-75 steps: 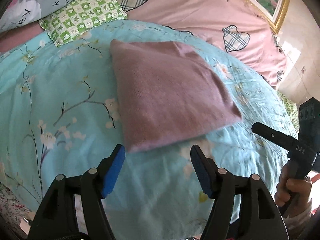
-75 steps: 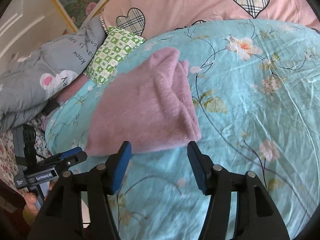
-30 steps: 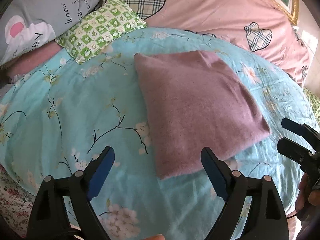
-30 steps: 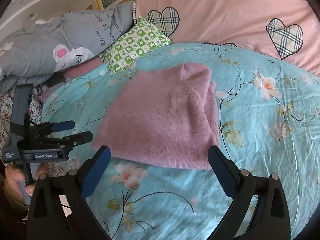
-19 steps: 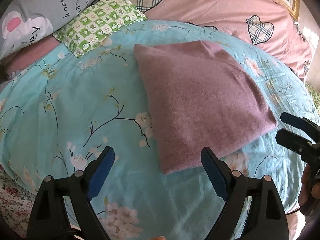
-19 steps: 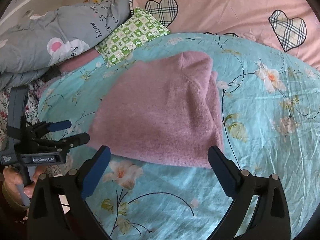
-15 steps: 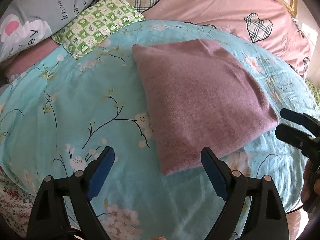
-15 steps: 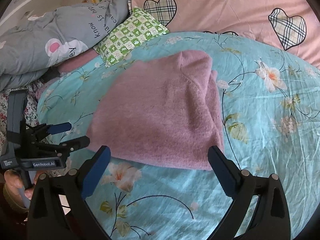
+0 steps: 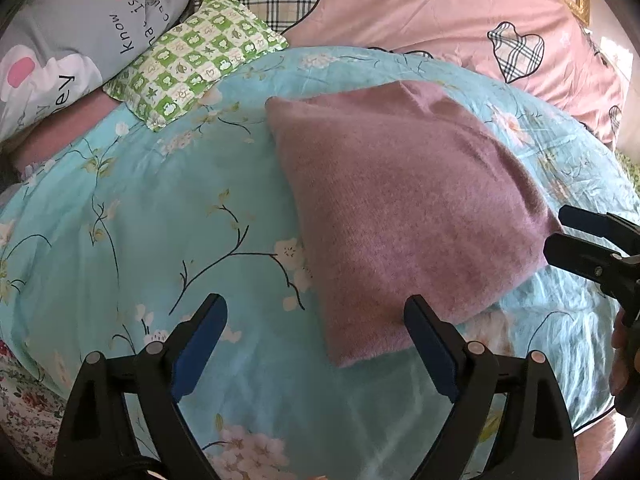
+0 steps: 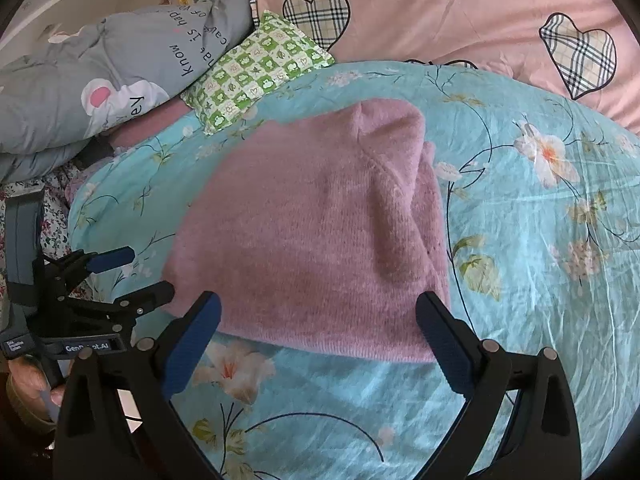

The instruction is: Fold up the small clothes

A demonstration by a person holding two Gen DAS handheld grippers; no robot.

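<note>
Folding looks about finished: the mauve knit garment (image 9: 404, 208) lies squared on the bed (image 9: 120, 240). Left tongs (image 9: 316, 344) and right tongs (image 10: 320, 332) gape empty beside its near edge. Next, I'd guess, comes one last fold or simply backing off.

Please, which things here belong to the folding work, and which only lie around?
Job:
- folded mauve knitted garment
- left gripper, open
- right gripper, open

Lying about:
- green checked small pillow
- grey printed pillow
- pink heart-patterned quilt
</note>
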